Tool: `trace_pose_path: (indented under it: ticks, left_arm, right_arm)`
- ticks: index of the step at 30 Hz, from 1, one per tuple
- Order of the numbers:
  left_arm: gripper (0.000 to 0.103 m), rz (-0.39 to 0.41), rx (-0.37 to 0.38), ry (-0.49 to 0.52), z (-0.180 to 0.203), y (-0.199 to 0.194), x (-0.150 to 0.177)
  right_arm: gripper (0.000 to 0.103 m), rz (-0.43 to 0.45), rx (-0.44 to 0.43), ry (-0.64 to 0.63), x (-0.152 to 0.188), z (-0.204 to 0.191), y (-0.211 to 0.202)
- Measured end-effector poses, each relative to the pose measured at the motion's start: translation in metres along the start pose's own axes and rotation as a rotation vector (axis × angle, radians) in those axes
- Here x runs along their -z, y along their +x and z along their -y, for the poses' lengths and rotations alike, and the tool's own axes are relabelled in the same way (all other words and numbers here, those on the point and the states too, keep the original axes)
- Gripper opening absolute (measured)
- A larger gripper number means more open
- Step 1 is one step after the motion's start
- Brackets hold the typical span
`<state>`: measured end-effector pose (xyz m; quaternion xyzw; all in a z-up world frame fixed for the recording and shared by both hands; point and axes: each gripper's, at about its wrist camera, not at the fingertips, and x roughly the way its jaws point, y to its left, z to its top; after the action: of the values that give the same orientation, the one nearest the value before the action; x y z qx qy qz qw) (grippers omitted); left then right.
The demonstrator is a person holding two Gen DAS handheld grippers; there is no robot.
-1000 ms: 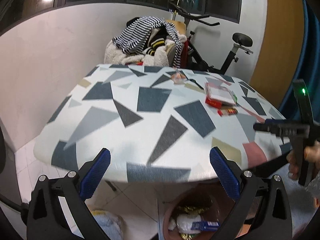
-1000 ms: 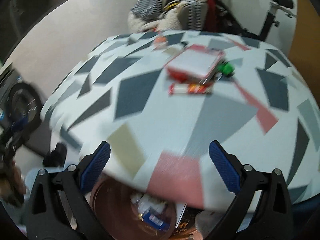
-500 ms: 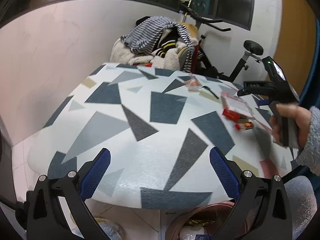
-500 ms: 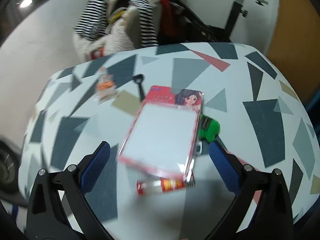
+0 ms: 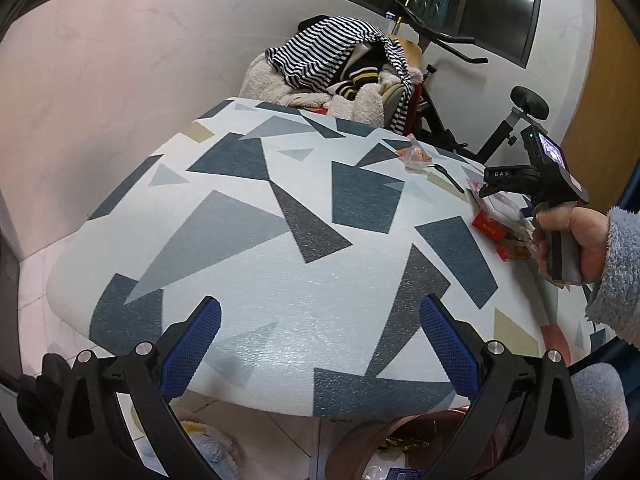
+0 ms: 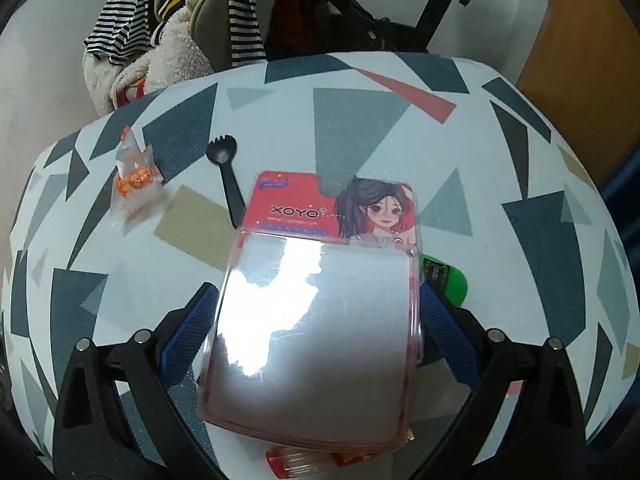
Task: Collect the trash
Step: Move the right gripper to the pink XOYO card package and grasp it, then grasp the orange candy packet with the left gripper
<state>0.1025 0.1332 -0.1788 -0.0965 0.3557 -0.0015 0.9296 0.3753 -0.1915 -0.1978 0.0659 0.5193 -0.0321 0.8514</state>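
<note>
A red and clear plastic blister pack [image 6: 320, 312] lies on the patterned table [image 6: 520, 200]. My right gripper [image 6: 318, 328] is open, with a blue finger on each side of the pack. A red wrapper [image 6: 304, 462] lies under the pack's near edge. A green item [image 6: 450, 284] sits at its right. A black plastic spork [image 6: 229, 172] and an orange-printed clear wrapper [image 6: 134, 178] lie further back. My left gripper [image 5: 320, 348] is open and empty over the table's near edge. The right gripper [image 5: 532, 176] also shows in the left wrist view.
A brown trash bin [image 5: 384, 452] with trash in it stands on the floor under the table's near edge. A chair piled with striped clothes [image 5: 336, 64] and an exercise bike [image 5: 500, 120] stand behind the table.
My right gripper has come down over the blister pack, so its fingers now flank it. The left gripper has drifted forward over the table edge.
</note>
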Motion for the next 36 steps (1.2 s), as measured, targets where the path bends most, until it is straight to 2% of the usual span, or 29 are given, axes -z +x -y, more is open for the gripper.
trace_pose_path:
  ticks: [6,11,17,22,28,32,36]
  left_arm:
    - [0.097,-0.019,0.043,-0.005,0.009,0.009,-0.005]
    - [0.097,-0.036,0.092,-0.015,0.021,0.025,-0.023]
    - [0.097,-0.065,0.199,-0.015,0.055,0.067,-0.073]
    - [0.094,-0.119,0.264,-0.021,0.096,0.137,-0.128]
    - [0.088,-0.206,0.243,-0.138,0.121,0.232,-0.187]
    - [0.076,-0.246,0.197,-0.207,0.126,0.28,-0.208]
    - [0.073,-0.26,0.163,-0.235,0.132,0.31,-0.22]
  right_arm:
    - [0.094,0.093,-0.071,-0.099,0.012,0.005,-0.023]
    - [0.094,0.166,-0.133,-0.148,0.019,0.024,-0.05]
    - [0.094,0.216,-0.177,-0.135,0.028,0.059,-0.07]
    - [0.094,0.248,-0.193,-0.12,0.037,0.081,-0.079]
    - [0.094,0.263,-0.204,-0.098,0.044,0.104,-0.082]
    - [0.094,0.263,-0.214,-0.064,0.048,0.121,-0.083]
    - [0.094,0.27,-0.206,-0.05,0.054,0.133,-0.086]
